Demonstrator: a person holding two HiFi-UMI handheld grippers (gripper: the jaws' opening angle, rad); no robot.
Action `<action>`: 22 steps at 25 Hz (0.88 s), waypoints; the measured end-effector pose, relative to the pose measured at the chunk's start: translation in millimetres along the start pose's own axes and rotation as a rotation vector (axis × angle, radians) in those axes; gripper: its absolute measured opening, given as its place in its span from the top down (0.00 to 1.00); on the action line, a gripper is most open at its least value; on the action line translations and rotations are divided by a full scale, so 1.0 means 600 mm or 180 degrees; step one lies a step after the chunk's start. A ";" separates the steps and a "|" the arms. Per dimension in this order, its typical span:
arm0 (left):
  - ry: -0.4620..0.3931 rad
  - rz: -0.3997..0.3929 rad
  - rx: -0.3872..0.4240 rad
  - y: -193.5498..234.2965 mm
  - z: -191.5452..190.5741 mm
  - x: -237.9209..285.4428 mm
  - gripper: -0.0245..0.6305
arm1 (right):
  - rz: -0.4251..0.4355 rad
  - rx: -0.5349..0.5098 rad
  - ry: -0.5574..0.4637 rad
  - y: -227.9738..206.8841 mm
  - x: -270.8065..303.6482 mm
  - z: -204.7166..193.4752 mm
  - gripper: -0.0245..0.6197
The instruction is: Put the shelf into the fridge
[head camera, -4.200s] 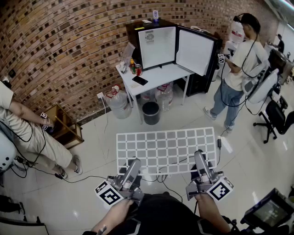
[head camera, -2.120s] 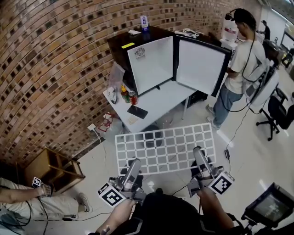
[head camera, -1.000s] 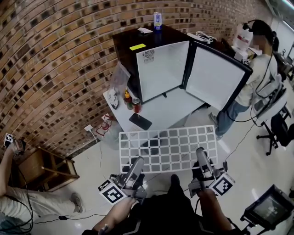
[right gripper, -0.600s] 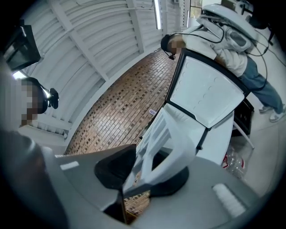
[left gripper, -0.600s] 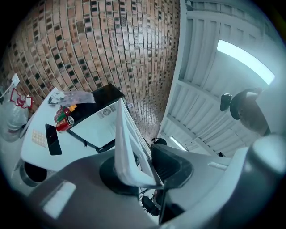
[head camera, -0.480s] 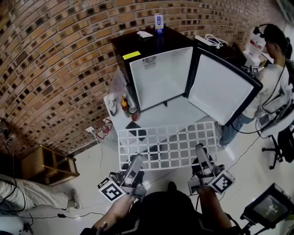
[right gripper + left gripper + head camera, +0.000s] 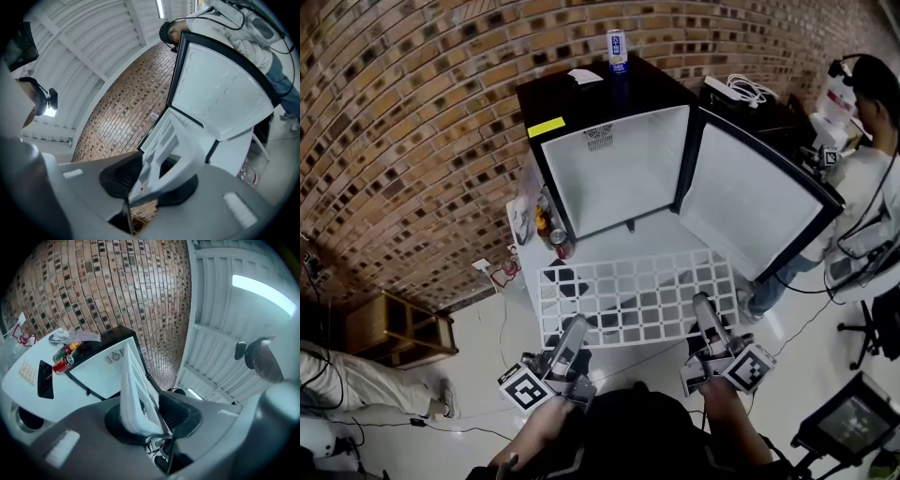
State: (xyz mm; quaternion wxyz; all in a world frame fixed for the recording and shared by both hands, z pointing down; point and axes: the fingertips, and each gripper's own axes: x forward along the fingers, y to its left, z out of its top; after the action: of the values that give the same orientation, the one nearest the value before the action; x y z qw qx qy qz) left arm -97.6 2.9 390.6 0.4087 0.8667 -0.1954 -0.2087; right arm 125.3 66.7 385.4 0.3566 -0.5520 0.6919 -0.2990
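I hold a white grid shelf [image 7: 637, 298] flat by its near edge, with a gripper at each end. My left gripper [image 7: 575, 330] is shut on the near-left edge, my right gripper [image 7: 703, 307] on the near-right edge. In the left gripper view the shelf [image 7: 133, 390] runs edge-on between the pads, and so does the shelf [image 7: 171, 140] in the right gripper view. The black fridge [image 7: 614, 173] stands on a white table [image 7: 623, 246], its white inside bare and its door [image 7: 755, 206] swung open to the right. The shelf's far edge hangs over the table's front.
Bottles and a can [image 7: 549, 232] stand left of the fridge mouth, and a phone [image 7: 572, 277] lies under the shelf. A can [image 7: 616, 45] tops the fridge. A person [image 7: 874, 150] stands right, past the door. A wooden rack [image 7: 389, 333] sits left.
The fridge and table have come nearer and larger. The shelf, earlier over the floor, now hangs over the table's front edge. Both grips look unchanged.
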 end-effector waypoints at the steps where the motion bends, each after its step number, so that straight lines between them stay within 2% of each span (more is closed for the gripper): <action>1: -0.0017 0.0019 0.0010 0.001 -0.003 0.010 0.84 | 0.0015 0.0000 0.0028 -0.011 0.005 0.007 0.80; 4: -0.0062 0.0054 0.0015 0.014 -0.009 0.035 0.84 | 0.0097 -0.0007 0.0099 -0.030 0.028 0.025 0.80; 9: -0.0079 0.0191 -0.0054 0.056 -0.011 0.059 0.84 | 0.0007 0.0034 0.0239 -0.073 0.063 0.022 0.80; 17: 0.0006 0.0235 -0.0077 0.113 0.020 0.116 0.84 | -0.0070 0.0144 0.0252 -0.120 0.136 0.027 0.80; 22: 0.0065 0.0223 -0.0134 0.160 0.053 0.151 0.84 | -0.0284 0.0199 0.0249 -0.149 0.186 0.023 0.80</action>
State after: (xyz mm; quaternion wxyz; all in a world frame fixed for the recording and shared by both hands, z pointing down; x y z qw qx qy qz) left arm -54.5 -120.1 429.6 0.4359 0.8527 -0.2170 -0.1894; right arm 171.1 -61.5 431.5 0.3326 -0.5588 0.6704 -0.3574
